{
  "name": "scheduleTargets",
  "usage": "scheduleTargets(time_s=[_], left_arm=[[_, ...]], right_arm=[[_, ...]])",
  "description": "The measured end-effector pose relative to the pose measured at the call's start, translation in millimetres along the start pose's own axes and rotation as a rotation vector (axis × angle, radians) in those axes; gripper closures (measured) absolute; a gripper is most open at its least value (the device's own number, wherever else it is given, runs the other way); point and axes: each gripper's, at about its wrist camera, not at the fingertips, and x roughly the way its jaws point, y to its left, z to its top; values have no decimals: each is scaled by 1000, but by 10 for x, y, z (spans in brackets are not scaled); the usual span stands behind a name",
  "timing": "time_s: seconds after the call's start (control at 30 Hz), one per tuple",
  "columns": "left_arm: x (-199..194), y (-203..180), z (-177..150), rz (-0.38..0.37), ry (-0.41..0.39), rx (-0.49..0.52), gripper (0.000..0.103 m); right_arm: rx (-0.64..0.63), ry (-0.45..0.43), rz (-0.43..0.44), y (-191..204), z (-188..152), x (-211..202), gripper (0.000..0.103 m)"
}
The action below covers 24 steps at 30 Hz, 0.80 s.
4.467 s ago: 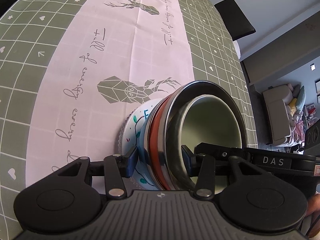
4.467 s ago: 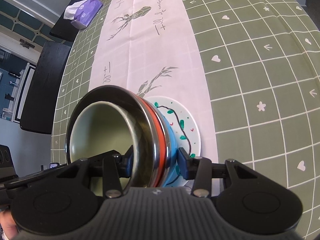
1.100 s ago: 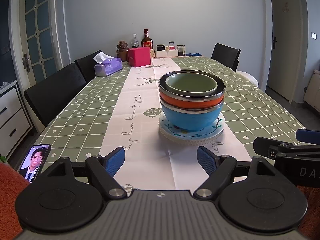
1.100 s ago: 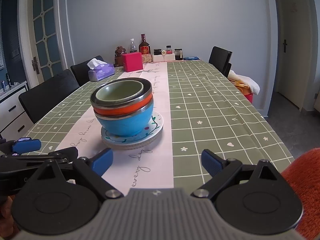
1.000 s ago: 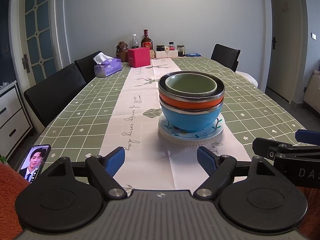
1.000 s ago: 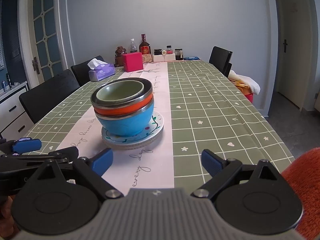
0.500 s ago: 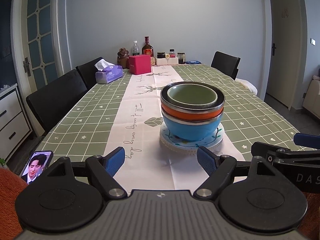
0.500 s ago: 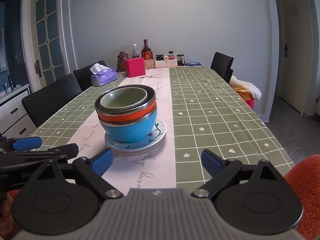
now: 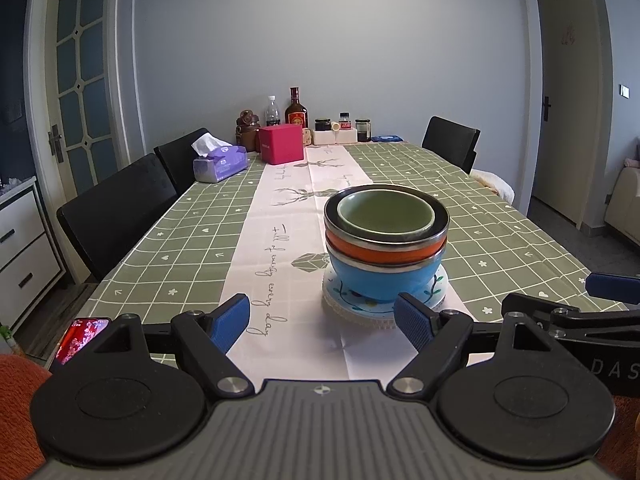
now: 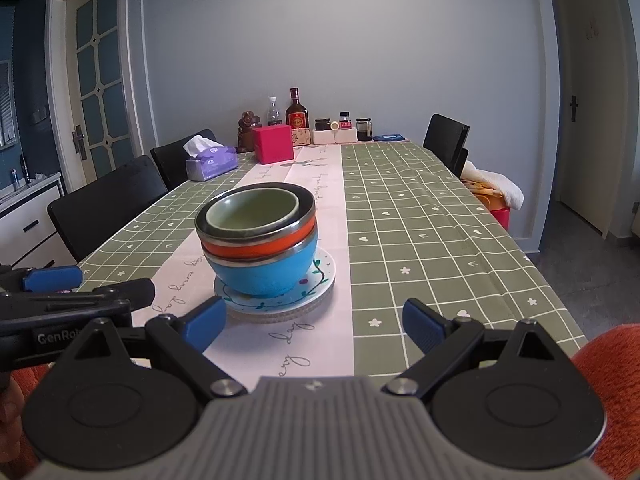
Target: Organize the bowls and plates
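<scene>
A stack stands on the pink runner: a green bowl (image 9: 385, 212) nested in an orange bowl (image 9: 384, 249), that in a blue bowl (image 9: 386, 278), all on a white patterned plate (image 9: 346, 300). The same green bowl (image 10: 256, 207), orange bowl (image 10: 264, 249), blue bowl (image 10: 266, 271) and plate (image 10: 316, 286) show in the right wrist view. My left gripper (image 9: 326, 322) is open, empty, pulled back near the table's front edge. My right gripper (image 10: 316, 325) is open and empty too, to the right of the stack. Each gripper shows at the edge of the other's view.
A green checked tablecloth (image 9: 500, 236) covers the table. At the far end stand a red box (image 9: 280, 149), a tissue box (image 9: 219, 163), bottles and jars (image 9: 296, 114). Black chairs (image 9: 116, 204) line the left side and one (image 9: 452, 142) the right. A phone (image 9: 82, 338) lies at the front left corner.
Both grippers let go of the bowl stack, opened and drew back toward the table's front edge. Over the last second they rose and backed off slightly more; the stack stands still.
</scene>
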Motion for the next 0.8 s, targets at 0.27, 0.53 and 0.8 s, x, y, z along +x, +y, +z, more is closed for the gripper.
scheduleTargets(time_s=[0.27, 0.53, 0.8], left_arm=[[-52, 10, 46, 1, -20, -2, 7], [-91, 12, 68, -2, -31, -3, 7], [-108, 25, 80, 0, -38, -7, 7]], right_arm=[[-6, -18, 3, 21, 37, -50, 10], [-7, -28, 4, 28, 53, -87, 10], [-9, -25, 9, 39, 59, -95, 10]])
